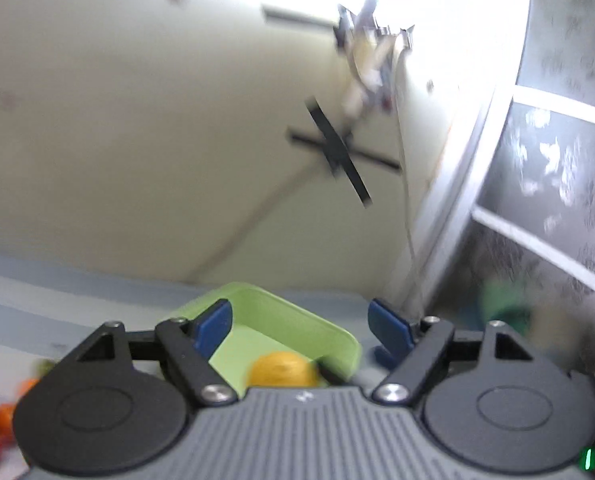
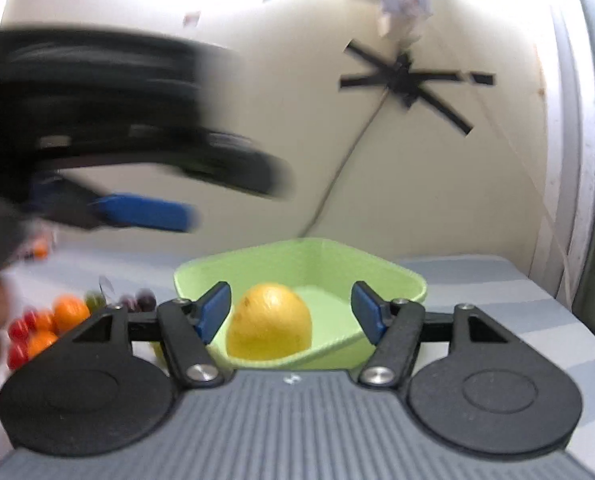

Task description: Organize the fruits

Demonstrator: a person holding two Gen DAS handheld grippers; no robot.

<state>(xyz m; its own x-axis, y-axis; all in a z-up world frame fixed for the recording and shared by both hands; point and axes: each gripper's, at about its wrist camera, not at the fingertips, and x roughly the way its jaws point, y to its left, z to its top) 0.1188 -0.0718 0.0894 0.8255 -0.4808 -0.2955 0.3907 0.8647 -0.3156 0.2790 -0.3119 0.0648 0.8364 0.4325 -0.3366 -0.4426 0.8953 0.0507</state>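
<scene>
striped table [image 2: 477, 280] | cream wall [image 2: 257, 80] | green bin [image 2: 397, 276] holds lemon [image 2: 271, 322]

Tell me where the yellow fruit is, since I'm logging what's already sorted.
The yellow fruit lies inside the green tray, near its front wall, straight ahead between the right gripper's open fingers; the other fruits sit on the table to the tray's left.

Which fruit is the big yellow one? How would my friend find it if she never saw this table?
Look for the light green tray on the pale blue table. Inside it sits one big yellow fruit, all alone. The other fruits lie in a pile on the table left of the tray; they are much smaller and red, orange or dark purple.
</scene>
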